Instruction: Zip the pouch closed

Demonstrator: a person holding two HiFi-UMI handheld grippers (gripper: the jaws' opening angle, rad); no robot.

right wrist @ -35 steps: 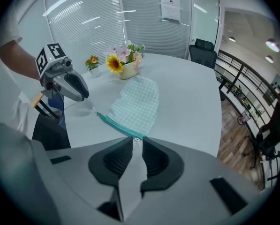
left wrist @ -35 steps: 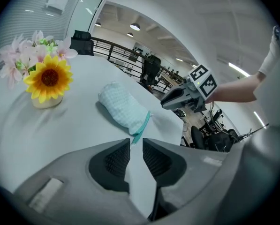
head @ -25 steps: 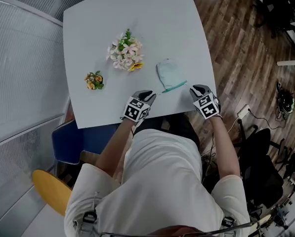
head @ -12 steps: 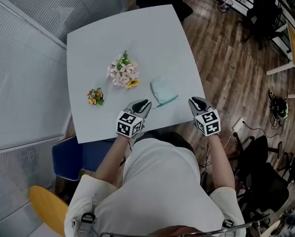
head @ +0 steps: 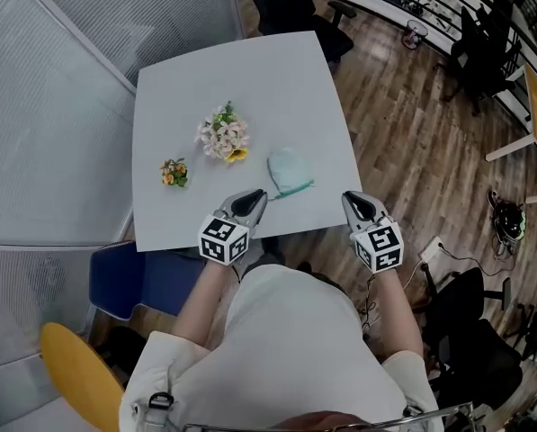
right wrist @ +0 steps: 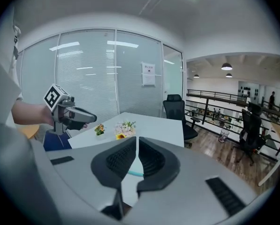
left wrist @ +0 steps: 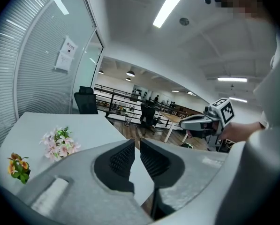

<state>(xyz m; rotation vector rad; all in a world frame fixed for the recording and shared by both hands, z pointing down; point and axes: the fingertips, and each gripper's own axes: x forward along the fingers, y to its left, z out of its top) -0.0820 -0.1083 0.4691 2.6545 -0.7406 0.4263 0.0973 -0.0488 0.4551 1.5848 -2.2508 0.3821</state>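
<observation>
A pale mint pouch (head: pixel 288 169) with a teal zipper edge lies flat near the front of the white table (head: pixel 187 88). My left gripper (head: pixel 253 202) hovers over the table's near edge, just left of the pouch and apart from it, jaws shut on nothing. My right gripper (head: pixel 353 202) is off the table's front right corner, also shut and empty. In the right gripper view only a teal sliver of the pouch (right wrist: pixel 134 173) shows behind the jaws of the right gripper (right wrist: pixel 137 144). The left gripper view shows the left gripper (left wrist: pixel 136 146) with its jaws together.
A pink-and-white flower bunch (head: pixel 221 137) and a small orange posy (head: pixel 173 172) lie left of the pouch. A blue chair (head: pixel 133 277) stands by the near left edge and a black office chair (head: pixel 290 7) beyond the far side. Glass partitions run along the left.
Both grippers have drawn back from the pouch toward the table's near edge, and the head view has pulled away. The pouch stays where it lay.
</observation>
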